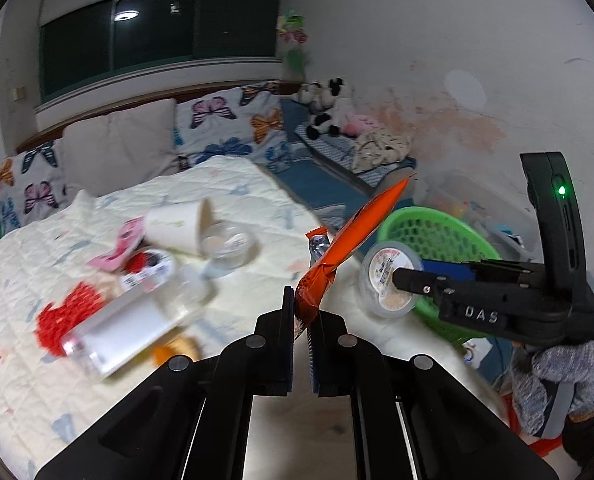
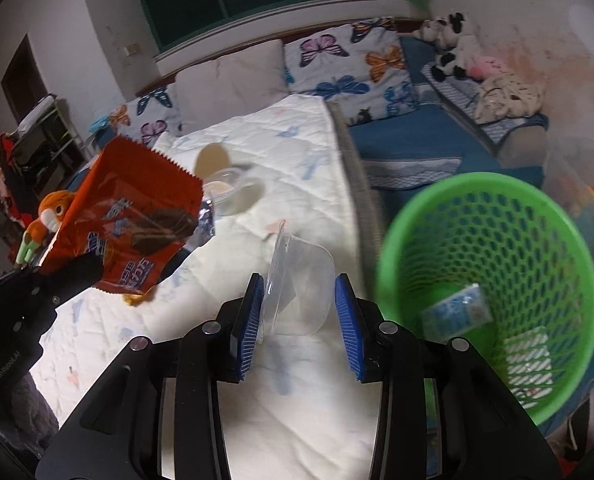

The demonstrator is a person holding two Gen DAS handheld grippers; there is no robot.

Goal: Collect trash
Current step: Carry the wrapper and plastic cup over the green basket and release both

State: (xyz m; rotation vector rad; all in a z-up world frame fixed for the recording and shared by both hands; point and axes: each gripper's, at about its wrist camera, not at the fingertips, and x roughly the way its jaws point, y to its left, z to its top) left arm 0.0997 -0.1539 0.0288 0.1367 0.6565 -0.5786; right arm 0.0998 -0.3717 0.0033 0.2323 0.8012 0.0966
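The crinkled orange foil snack wrapper (image 1: pixel 351 240) hangs in the air above the bed edge, pinched by its lower corner in the left gripper (image 1: pixel 302 312), whose jaws are pressed nearly together on the foil. Just to its right, the clear plastic dessert cup with a printed lid (image 2: pixel 297 292) sits sideways between the blue pads of the right gripper (image 2: pixel 300 326), which is about a third open and clamped across the cup from its lid to its base. Both are near the round green plastic mesh basket (image 2: pixel 493 264), which stands beside the bed and already holds a couple of small packets; neither piece is over its mouth yet. On the pale quilted bedspread (image 1: pixel 233 192) more litter waits: a tipped white paper cup (image 1: pixel 177 226), a clear plastic tub (image 1: pixel 229 248), a white-labelled bottle (image 1: pixel 125 332) and a red mesh net (image 1: pixel 71 314). The likeliest slip is the wrapper: held only by a corner, it could swing or catch the rim and fall outside the basket. The smooth, thin-walled cup might squirt from the pads or buckle under pressure. With the two grippers so close, releasing together risks one knocking the other's load.
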